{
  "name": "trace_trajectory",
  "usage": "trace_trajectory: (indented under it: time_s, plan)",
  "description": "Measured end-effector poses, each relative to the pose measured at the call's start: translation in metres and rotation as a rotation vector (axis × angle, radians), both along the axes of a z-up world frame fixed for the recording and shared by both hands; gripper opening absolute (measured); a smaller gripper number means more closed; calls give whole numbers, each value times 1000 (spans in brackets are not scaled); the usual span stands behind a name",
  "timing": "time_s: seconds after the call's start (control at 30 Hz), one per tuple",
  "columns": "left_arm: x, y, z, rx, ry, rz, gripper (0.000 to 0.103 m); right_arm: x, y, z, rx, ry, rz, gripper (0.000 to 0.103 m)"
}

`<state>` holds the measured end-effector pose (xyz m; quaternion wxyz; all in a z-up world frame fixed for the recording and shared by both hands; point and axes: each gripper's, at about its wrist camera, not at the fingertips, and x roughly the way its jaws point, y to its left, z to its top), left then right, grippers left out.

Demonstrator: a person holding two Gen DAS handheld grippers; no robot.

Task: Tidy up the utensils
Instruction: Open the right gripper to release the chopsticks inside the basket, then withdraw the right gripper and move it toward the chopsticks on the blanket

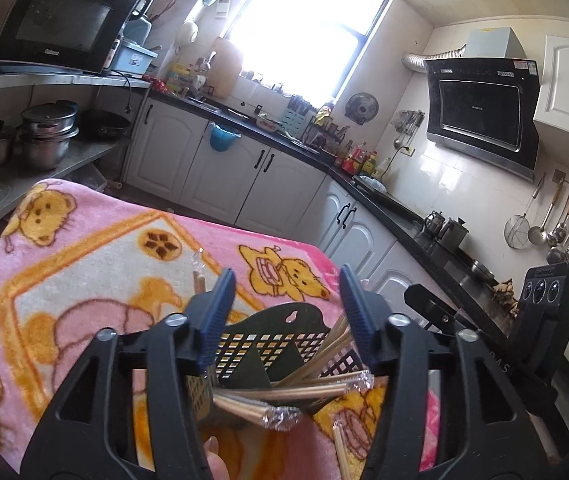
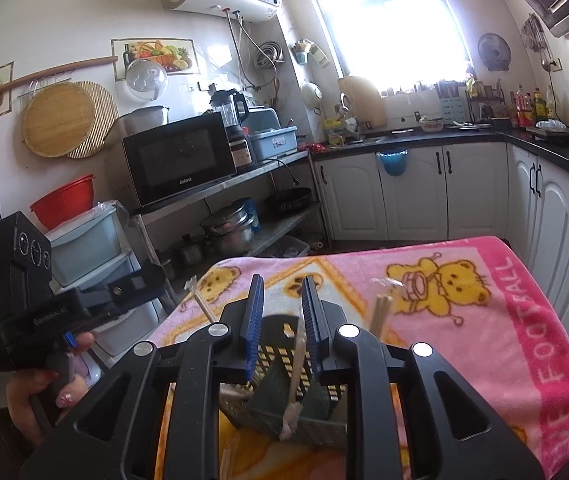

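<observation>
While both grippers hover low over the pink bear-print blanket [image 1: 84, 248], the nearest things are wrapped pairs of chopsticks [image 1: 284, 394] lying across the mouth of a dark perforated utensil basket [image 1: 268, 340], their clear-wrapped ends pointing toward the camera. The left gripper [image 1: 286, 314] stands about half open just above that basket; nothing is pressed between its blue pads, and the chopsticks lie below and between them. In the right wrist view the right gripper [image 2: 282, 328] has its jaws narrowly parted, and one wrapped chopstick pair [image 2: 296, 376] hangs in the gap, tip down into the basket [image 2: 284, 404]; the pads do not appear to press on it. More chopsticks [image 2: 380, 314] stick up just right of the basket, and another pair [image 2: 202, 300] leans to its left. A hand [image 2: 40, 396] at the near left grips the other device. Beyond the blanket, far left, a microwave [image 2: 178, 160] sits on a metal shelf; white cabinets [image 2: 416, 188] run along the far wall.
</observation>
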<state>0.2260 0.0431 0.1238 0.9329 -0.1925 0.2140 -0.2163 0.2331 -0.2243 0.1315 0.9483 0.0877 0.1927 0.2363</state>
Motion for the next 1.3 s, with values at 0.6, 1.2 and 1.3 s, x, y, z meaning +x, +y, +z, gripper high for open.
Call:
trace_trajectory:
  time_s: [0.6,1.2,1.3]
  plan:
    - [-36,5,-13,97,54,42,92,-33,-2,-8,-50,55,20,36]
    - [-52,2,-44,142,146,50,92,-50,-5,-43,-116,135,40,44]
    - [-53,1,-51,157,159,52,92,-52,-3,-50,-129,150,47,44]
